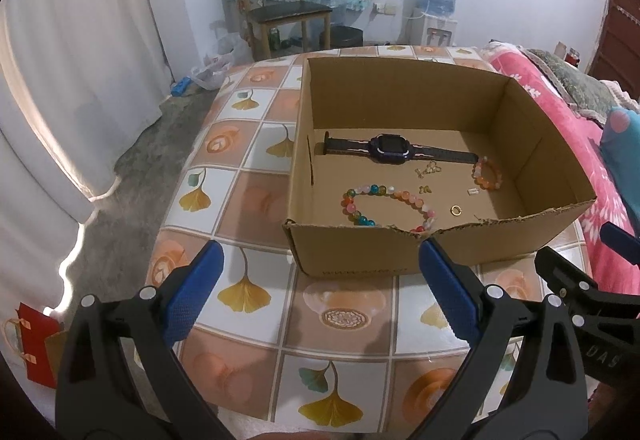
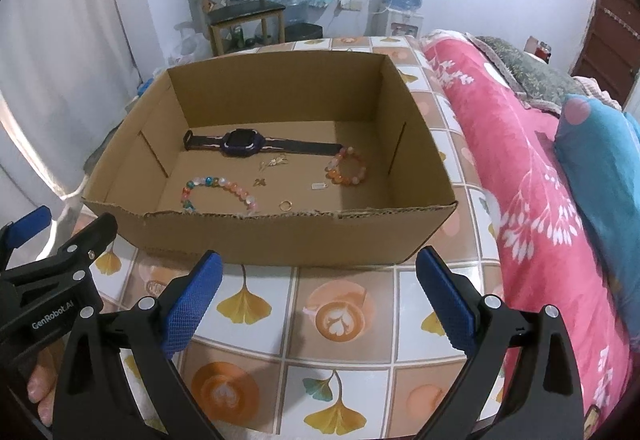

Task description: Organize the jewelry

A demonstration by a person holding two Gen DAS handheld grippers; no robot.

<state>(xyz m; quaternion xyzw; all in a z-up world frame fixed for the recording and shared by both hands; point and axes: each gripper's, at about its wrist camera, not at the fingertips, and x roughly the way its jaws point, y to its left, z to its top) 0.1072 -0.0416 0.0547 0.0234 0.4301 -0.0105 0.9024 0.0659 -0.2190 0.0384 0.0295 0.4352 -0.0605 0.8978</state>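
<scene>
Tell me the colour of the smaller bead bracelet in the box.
Orange and pale pink bracelet; clearest in the right wrist view.

- one box (image 2: 280, 236)
- one watch (image 2: 244, 142)
- two bead bracelets (image 2: 347, 167)
- one ring (image 2: 285, 205)
- three small charms (image 2: 261, 182)
- two grippers (image 2: 320, 296)
- one chair (image 2: 244, 12)

1. A table (image 2: 340, 320) covered with a tiled-pattern cloth of ginkgo leaves and latte cups spreads out directly ahead of both hand-held grippers and beneath them.
2. One open cardboard box (image 2: 280, 240) rests straight on the table, just beyond the fingertips; its near wall has a ragged torn edge.
3. The box sits toward the table's far right part as seen from the left gripper, leaving bare cloth on the left.
4. To the right, the table edge meets a pink floral blanket (image 2: 520, 180).
</scene>
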